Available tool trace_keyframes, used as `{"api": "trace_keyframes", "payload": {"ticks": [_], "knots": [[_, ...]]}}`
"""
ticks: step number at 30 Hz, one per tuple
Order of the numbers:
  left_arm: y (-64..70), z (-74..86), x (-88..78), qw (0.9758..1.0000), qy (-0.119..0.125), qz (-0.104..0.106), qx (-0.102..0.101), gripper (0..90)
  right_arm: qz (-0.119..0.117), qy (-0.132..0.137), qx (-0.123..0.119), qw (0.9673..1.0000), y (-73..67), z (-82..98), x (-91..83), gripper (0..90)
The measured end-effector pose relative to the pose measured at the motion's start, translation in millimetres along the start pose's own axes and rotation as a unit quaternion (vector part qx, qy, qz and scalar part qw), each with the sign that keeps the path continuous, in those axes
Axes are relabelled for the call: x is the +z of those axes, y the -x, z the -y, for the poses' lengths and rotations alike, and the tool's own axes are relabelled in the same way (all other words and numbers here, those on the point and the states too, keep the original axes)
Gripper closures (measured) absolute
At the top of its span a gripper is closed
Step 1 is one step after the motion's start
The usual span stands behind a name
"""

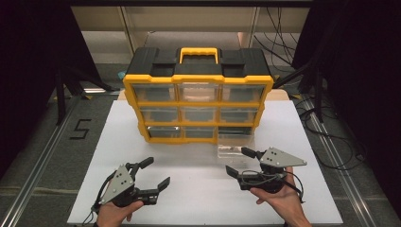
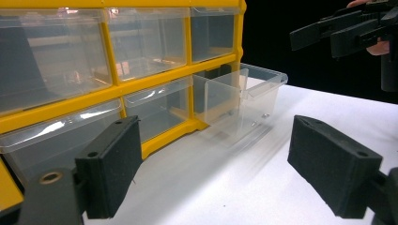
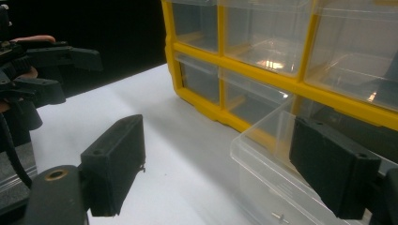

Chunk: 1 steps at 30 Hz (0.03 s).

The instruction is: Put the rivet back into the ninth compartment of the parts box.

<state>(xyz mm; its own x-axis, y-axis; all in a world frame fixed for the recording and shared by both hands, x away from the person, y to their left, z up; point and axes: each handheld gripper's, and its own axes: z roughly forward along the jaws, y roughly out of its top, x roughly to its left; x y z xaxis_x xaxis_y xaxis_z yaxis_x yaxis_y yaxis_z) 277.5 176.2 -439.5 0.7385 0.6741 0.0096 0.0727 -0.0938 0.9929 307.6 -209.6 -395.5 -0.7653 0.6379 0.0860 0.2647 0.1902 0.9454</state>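
The right tool point(image 1: 238, 162) hangs just above the white counter point(image 1: 198, 198) near its front right, held in a hand point(image 1: 279, 196), with its jaws spread wide and nothing between them. Its far jaw tip is at the front edge of the clear drawer point(image 1: 235, 149); in the right gripper view that jaw stands over the drawer's point(image 3: 267, 187) near rim, and whether it touches the plastic cannot be told. The other jaw is over bare counter, apart from everything.

The clear drawer is pulled well out of the bottom right slot of the yellow organizer point(image 1: 198, 97) and rests on the counter, its rear end at the slot. In the left gripper view the drawer point(image 2: 256, 93) shows a clear divider across its middle. A small metal piece point(image 3: 280, 216) lies on its floor in the right gripper view.

The left tool point(image 1: 158, 172) is at the front left of the counter, held by the other hand point(image 1: 113, 215), jaws likewise spread and bare, well apart from the drawer and pointing toward the organizer's front. White counter lies between the two tools.

The organizer stands at the back of the counter, three rows of three clear drawers, with a black top and a yellow handle point(image 1: 198, 51). The other drawers sit flush in its frame.
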Motion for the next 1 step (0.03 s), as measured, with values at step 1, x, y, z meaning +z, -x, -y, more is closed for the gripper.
{"api": "trace_keyframes", "payload": {"ticks": [1], "knots": [[-0.1,0.0,0.0,1.0000,0.000,0.000,0.000,17.3,0.002,-0.006,0.000,1.0000,0.1,-0.4,-1.1,19.5]]}}
